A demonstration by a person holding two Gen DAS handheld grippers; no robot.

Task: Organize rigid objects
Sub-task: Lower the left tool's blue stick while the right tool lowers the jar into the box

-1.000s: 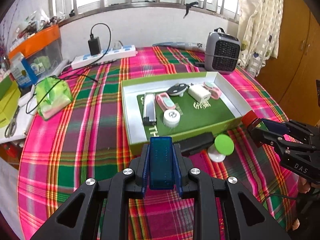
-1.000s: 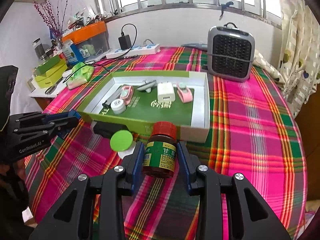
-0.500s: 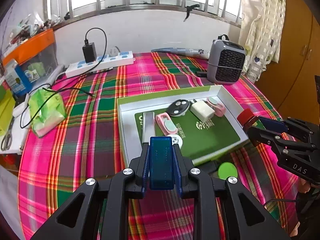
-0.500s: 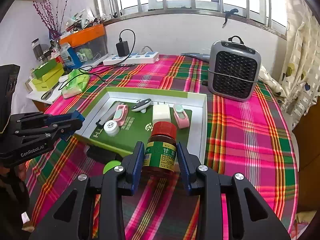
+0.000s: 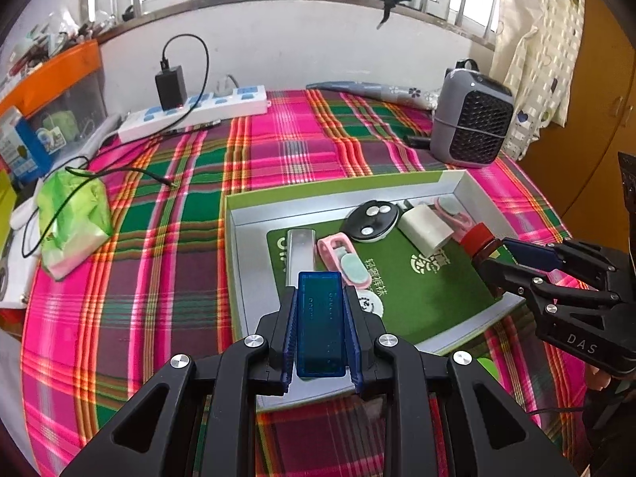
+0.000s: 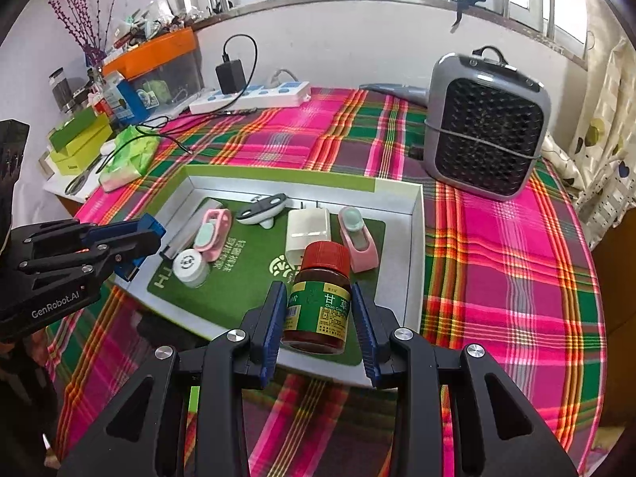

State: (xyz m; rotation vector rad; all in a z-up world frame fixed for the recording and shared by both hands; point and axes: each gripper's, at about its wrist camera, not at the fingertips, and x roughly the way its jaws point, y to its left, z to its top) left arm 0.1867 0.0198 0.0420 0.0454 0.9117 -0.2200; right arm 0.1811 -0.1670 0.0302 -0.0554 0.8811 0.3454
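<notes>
Green bottle label (image 6: 320,306) readable right wrist only; left shows cap (image 5: 476,236).

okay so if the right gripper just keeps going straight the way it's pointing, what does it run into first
Probably the white charger block. The right gripper, shut on the red-capped bottle, points across the green-lined box, and the charger sits directly ahead of the bottle. Height is unclear, so it might pass over it.

- My right claw (image 6: 318,314) grips a red-capped brown bottle (image 6: 320,298) upright over the tray's (image 6: 413,238) near edge.
- My left claw (image 6: 137,244) holds a blue piece at the tray's left side.
- A grey fan heater (image 6: 487,127) stands beyond on the plaid bench (image 6: 497,258).
</notes>
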